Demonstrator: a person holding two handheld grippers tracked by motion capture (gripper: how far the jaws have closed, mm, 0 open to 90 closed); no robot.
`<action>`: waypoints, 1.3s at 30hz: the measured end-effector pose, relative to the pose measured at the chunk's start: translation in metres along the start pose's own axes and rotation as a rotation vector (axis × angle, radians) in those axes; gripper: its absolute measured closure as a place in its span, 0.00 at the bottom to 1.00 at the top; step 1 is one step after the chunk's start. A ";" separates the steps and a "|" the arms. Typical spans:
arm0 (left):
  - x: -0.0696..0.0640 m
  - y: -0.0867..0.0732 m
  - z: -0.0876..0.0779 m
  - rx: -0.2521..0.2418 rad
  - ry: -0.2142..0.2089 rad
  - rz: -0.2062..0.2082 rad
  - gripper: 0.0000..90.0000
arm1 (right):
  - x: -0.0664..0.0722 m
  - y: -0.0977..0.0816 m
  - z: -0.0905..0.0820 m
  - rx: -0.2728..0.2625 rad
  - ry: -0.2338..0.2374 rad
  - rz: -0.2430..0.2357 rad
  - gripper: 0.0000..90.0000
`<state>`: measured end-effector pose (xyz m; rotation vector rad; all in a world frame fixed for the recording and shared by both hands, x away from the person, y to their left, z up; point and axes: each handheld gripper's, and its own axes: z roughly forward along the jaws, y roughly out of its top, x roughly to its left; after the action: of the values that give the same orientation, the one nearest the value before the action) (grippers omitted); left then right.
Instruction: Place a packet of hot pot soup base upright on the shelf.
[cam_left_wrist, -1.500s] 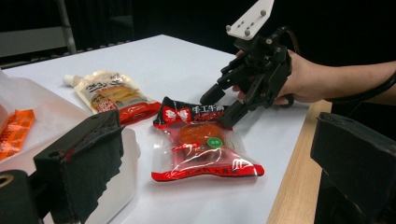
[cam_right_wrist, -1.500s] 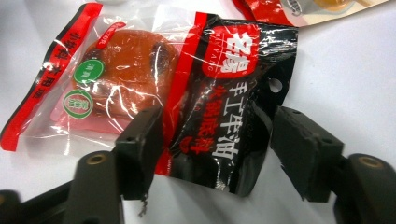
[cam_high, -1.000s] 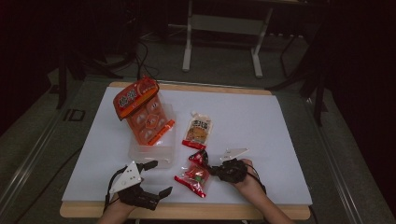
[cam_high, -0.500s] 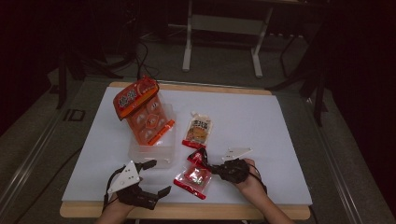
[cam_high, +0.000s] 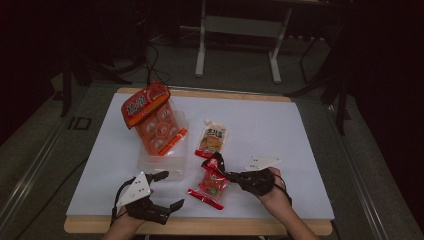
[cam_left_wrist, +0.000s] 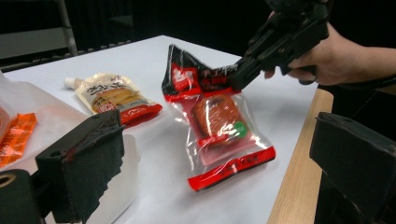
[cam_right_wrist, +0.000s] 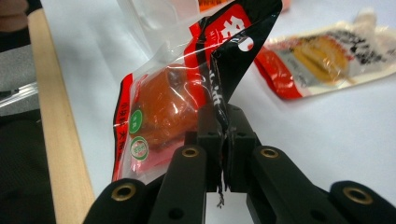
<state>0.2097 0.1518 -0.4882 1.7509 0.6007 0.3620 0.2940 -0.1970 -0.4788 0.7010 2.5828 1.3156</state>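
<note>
Snack pouch (cam_high: 212, 183) lifted higher; sausage inside

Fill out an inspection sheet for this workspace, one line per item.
Surface: white sheet on a wooden table.
Job's things: red snack packet, top edge lifted, bottom on the sheet.
Clutter: clear container under an orange multipack; beige sauce pouch.
Grippers: right gripper shut on the packet's top seal; left gripper open, holding nothing.
Cables: dark cable on the floor behind.
Surroundings: dim room, metal stand behind.
</note>
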 end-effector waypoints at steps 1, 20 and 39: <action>0.000 0.001 0.000 -0.003 0.000 0.001 0.05 | 0.002 0.002 -0.006 -0.009 -0.006 -0.012 0.97; 0.008 0.036 0.025 0.007 -0.044 0.029 0.15 | 0.017 0.014 -0.040 -0.073 -0.009 -0.089 0.98; 0.017 0.067 0.072 0.093 -0.147 0.006 0.40 | 0.033 0.019 -0.037 -0.065 0.029 -0.136 0.98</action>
<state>0.2757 0.0917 -0.4440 1.8508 0.5132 0.2096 0.2586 -0.1988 -0.4392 0.4901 2.5467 1.3694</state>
